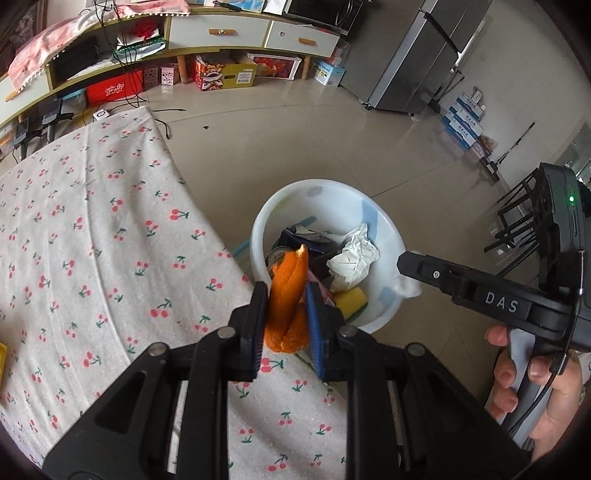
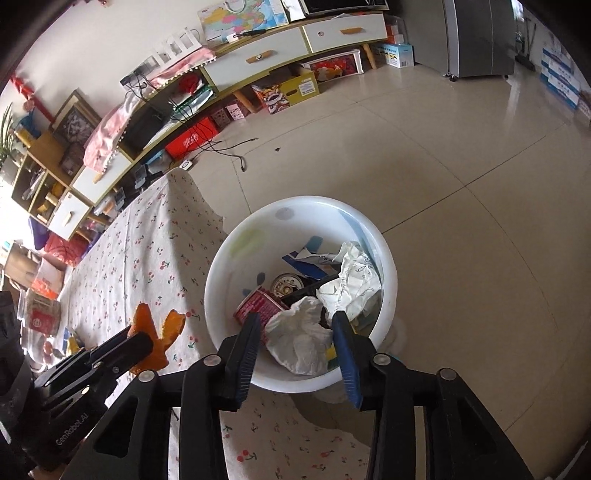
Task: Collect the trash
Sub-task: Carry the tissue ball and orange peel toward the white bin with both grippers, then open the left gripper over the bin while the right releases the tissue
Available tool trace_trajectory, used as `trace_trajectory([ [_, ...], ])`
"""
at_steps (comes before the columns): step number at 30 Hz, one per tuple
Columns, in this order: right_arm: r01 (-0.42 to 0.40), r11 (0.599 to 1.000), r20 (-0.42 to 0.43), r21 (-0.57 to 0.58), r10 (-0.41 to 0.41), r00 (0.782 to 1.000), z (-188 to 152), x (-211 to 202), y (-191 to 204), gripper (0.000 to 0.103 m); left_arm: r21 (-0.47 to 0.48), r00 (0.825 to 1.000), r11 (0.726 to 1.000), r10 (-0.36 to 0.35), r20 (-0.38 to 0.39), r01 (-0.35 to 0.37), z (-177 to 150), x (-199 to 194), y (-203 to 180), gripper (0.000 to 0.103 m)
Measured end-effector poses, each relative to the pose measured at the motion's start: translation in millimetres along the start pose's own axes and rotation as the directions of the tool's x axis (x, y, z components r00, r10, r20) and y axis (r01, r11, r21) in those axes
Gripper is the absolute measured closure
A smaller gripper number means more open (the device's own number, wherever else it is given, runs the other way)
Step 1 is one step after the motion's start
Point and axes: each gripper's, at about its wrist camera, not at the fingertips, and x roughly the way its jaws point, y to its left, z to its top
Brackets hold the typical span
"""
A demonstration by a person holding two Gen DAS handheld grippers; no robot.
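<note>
My left gripper (image 1: pixel 286 295) is shut on a strip of orange peel (image 1: pixel 288 284), held over the table's edge right beside the white bin (image 1: pixel 295 184). In the right wrist view the same left gripper (image 2: pixel 142 347) and peel (image 2: pixel 162 328) sit left of the bin (image 2: pixel 295 201). My right gripper (image 2: pixel 295 321) hangs over the bin's near side with its jaws apart. A crumpled white tissue (image 2: pixel 299 343) lies loose between them, with no pad pressing it. The bin holds crumpled paper (image 2: pixel 351 284), a red can (image 2: pixel 258 304) and a yellow sponge (image 1: pixel 352 299). The right gripper (image 1: pixel 404 264) reaches over the bin's right rim.
A table with cherry-print cloth (image 1: pixel 92 240) stands left of the bin, on a tiled floor (image 2: pixel 461 166). A low cabinet (image 1: pixel 221 33) with boxes under it lines the far wall. A steel fridge (image 1: pixel 417 62) and a black stool (image 1: pixel 517 229) stand to the right. A hand (image 1: pixel 535 387) grips the right handle.
</note>
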Motion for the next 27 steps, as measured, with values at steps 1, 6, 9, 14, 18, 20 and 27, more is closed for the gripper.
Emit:
trace_trajectory([
  [1, 0.0, 1.0, 0.004, 0.008, 0.0, 1.0, 0, -1, -2, 0.056, 0.004, 1.0, 1.0, 0.0, -0.001, 0.0, 2, 3, -2, 0.08],
  [6, 0.002, 0.999, 0.01, 0.032, -0.002, 1.0, 1, -8, -13, 0.053, 0.028, 1.0, 1.0, 0.005, -0.004, -0.005, 9, 16, -12, 0.08],
  [9, 0.017, 0.999, 0.017, 0.044, -0.018, 1.0, -1, -15, -20, 0.05, 0.043, 1.0, 0.999, 0.014, -0.009, -0.013, 14, 25, -17, 0.08],
  [14, 0.034, 0.998, 0.04, 0.06, -0.036, 0.999, -3, -26, -35, 0.047, 0.065, 1.0, 0.998, 0.026, -0.001, -0.026, 21, 35, -25, 0.079],
  [18, 0.042, 0.996, 0.043, 0.084, -0.046, 0.998, -4, -29, -47, 0.047, 0.044, 0.999, 0.998, 0.043, 0.004, -0.043, 23, 36, -25, 0.063],
  [20, 0.045, 0.995, 0.042, 0.089, -0.049, 0.998, -4, -30, -51, 0.047, 0.049, 0.998, 0.997, 0.055, 0.013, -0.056, 23, 33, -26, 0.052],
  [27, 0.055, 0.996, 0.044, 0.075, -0.058, 0.997, -5, -35, -48, 0.046, 0.058, 0.997, 0.995, 0.082, 0.016, -0.083, 18, 17, -18, 0.041],
])
